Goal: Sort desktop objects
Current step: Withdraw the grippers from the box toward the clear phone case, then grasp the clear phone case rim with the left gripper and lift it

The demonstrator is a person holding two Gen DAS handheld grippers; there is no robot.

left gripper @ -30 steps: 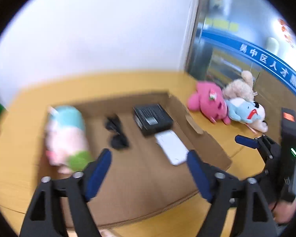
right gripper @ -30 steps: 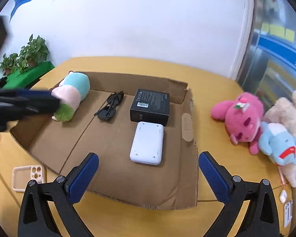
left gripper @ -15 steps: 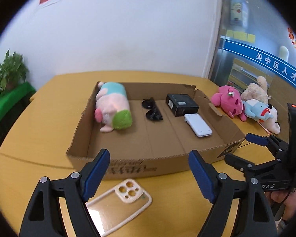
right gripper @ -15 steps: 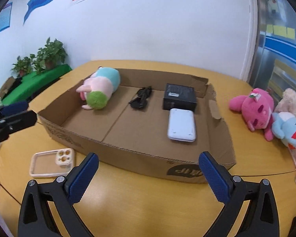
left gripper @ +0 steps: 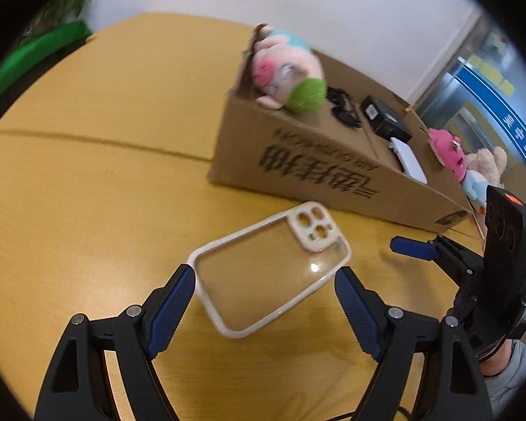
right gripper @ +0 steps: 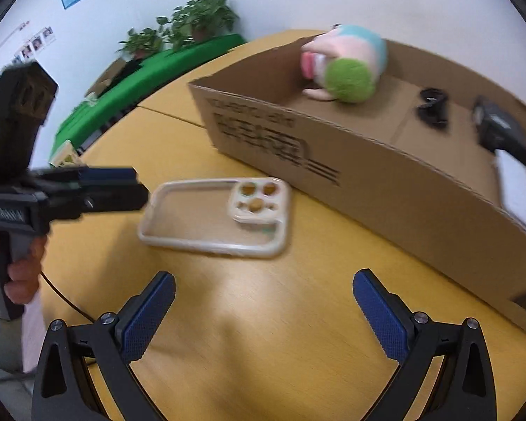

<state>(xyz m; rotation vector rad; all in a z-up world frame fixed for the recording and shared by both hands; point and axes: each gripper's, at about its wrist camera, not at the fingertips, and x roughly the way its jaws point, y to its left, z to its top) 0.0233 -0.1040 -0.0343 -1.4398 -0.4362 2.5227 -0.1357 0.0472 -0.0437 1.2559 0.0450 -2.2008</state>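
The clear phone case (left gripper: 271, 270) is lying flat on the desk (left gripper: 87, 193) at lower centre of the left wrist view, in front of the cardboard box (left gripper: 319, 172). The left gripper (left gripper: 264, 296) is hovering with its fingers (left gripper: 173, 301) spread apart at either side of the case's near end, not clamping it. The right gripper (right gripper: 264, 310) is also holding its fingers wide apart, at the bottom of its own view.

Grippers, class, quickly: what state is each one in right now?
Left gripper: open, straddling the phone case, not gripping it.
Right gripper: open, empty.

One phone case (left gripper: 270, 270), one box (left gripper: 333, 161), four plush toys (left gripper: 287, 77).
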